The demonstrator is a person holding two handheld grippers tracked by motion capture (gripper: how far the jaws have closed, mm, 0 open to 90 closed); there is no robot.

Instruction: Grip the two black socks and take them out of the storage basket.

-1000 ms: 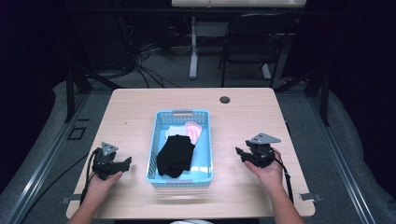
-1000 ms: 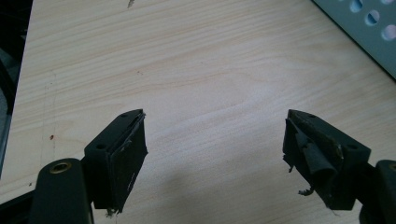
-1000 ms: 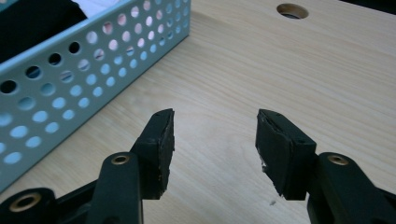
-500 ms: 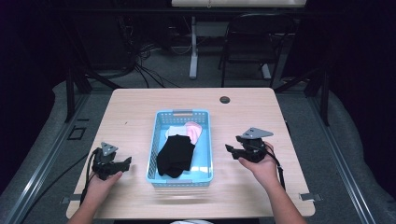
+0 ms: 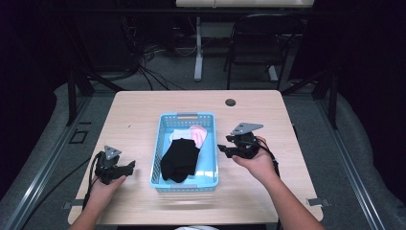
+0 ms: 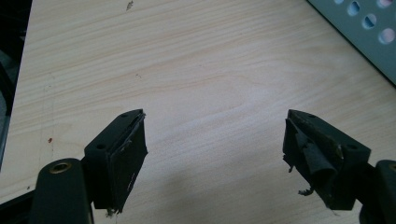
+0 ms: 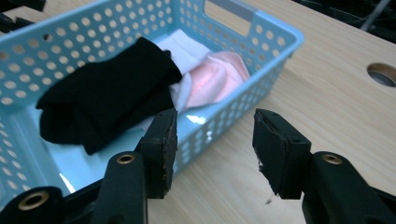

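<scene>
A dim lab or studio: one pale wooden table (image 5: 143, 110) on grey flooring, cables (image 5: 148, 62) tangled behind, a black chair (image 5: 261, 43) waiting.

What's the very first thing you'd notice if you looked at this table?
The light blue basket in the middle of the wooden table jumps out first, with black socks lying on top of white and pink cloth inside it. Next you'd spot the right gripper raised beside the basket's right wall, jaws apart with nothing between them, and the left gripper resting on the table to its left, also open.
</scene>
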